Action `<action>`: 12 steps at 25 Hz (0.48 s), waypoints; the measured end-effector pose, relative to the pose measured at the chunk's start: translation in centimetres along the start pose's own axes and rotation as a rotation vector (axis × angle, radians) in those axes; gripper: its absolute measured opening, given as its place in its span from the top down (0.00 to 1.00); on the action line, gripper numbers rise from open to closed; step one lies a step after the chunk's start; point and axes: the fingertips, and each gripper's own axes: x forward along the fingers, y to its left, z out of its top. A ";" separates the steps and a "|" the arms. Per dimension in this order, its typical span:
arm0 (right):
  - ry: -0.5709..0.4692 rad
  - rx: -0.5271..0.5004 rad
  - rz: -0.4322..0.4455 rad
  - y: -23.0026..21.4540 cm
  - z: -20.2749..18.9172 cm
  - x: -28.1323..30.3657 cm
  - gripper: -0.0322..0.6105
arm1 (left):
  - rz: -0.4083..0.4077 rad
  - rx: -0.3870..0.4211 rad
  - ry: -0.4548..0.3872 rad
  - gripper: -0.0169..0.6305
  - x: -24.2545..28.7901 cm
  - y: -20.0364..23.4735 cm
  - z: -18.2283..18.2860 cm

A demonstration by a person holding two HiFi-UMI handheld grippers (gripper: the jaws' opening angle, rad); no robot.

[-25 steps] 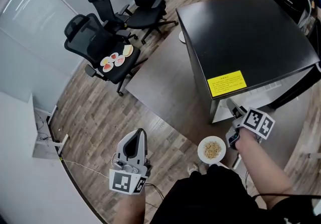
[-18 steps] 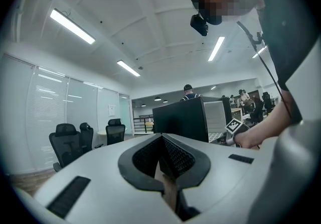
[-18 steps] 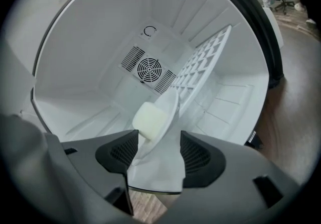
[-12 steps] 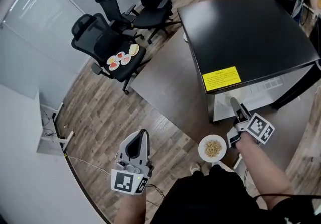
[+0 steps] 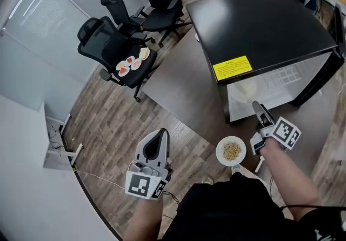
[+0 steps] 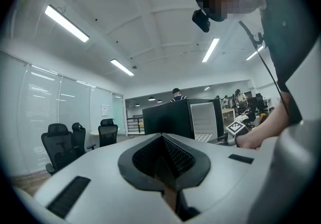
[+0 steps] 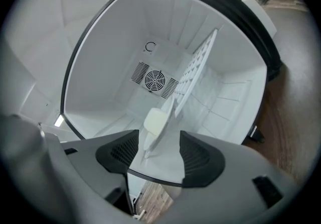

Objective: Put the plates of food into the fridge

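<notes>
The black fridge (image 5: 259,24) stands open, its white inside (image 7: 100,32) filling the right gripper view. A white plate (image 7: 163,112) with a pale slice of food (image 7: 154,120) lies inside by the wire shelf (image 7: 195,67); the same plate (image 5: 243,90) shows pale in the head view. My right gripper (image 5: 258,111) is open at the fridge mouth, its jaws either side of the plate without touching it. A plate of grains (image 5: 231,151) sits low by the person's feet. More plates of food (image 5: 130,64) rest on an office chair seat. My left gripper (image 5: 160,136) is shut and empty.
Several black office chairs (image 5: 102,40) stand at the upper left by a glass wall. A brown tabletop (image 5: 178,80) lies left of the fridge. The fridge door (image 5: 323,80) hangs open at the right. A cable (image 5: 92,178) runs over the wooden floor.
My right gripper has moved a little right and further toward the fridge opening. The plate inside the fridge now shows. My left gripper has shifted slightly right.
</notes>
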 end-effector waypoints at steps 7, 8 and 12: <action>-0.103 0.014 -0.121 -1.9 -0.6 -5.1 0.54 | -0.137 -0.021 -0.012 0.97 1.0 -0.1 -0.5; -0.115 0.006 -0.143 -2.1 -0.8 -5.7 0.54 | -0.155 -0.021 -0.013 0.97 1.0 -0.1 -0.7; -0.164 -0.004 -0.187 -2.8 -1.4 -8.2 0.54 | -0.217 -0.045 -0.020 0.97 1.5 -0.3 -1.6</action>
